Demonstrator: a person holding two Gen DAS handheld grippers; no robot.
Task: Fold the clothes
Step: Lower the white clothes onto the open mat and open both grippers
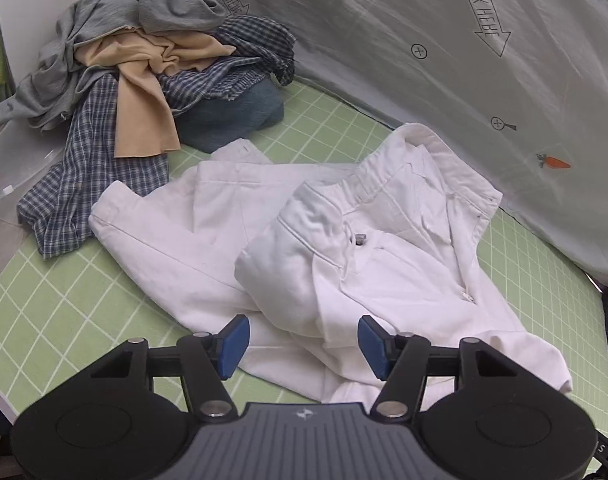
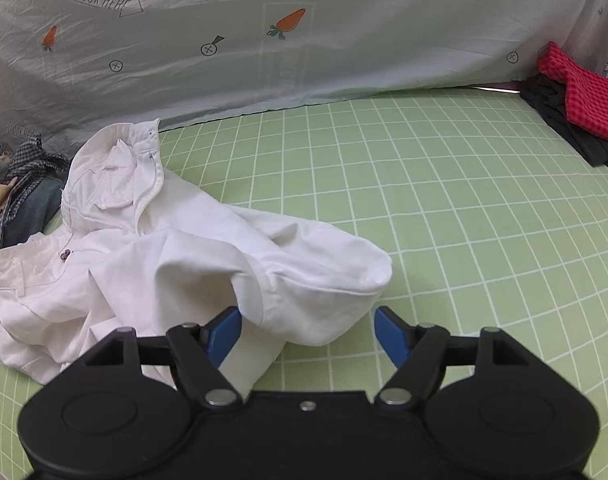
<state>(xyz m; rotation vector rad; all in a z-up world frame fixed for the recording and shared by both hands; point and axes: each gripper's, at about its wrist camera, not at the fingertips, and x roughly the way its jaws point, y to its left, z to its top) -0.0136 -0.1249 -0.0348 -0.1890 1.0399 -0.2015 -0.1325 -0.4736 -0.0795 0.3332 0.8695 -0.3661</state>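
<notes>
Green gridded mat (image 2: pixel 444 200), carrot-print sheet (image 2: pixel 264 60) behind. White trousers (image 1: pixel 304 248) lie crumpled near centre, waistband far, metal button (image 1: pixel 360 239) showing; soft, limp, light, best pinched at hems or waistband. Unfolded clothes pile (image 1: pixel 144 80) far left. Left gripper (image 1: pixel 304 346) and right gripper (image 2: pixel 307 336) both wide open, empty.

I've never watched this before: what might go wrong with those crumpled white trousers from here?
Both tongs, left and right, are open over bunched layers of the white trousers, so a pinch might catch only one layer. One trouser leg lies beside the pile of clothes; pulling it might drag the checked shirt along.
</notes>
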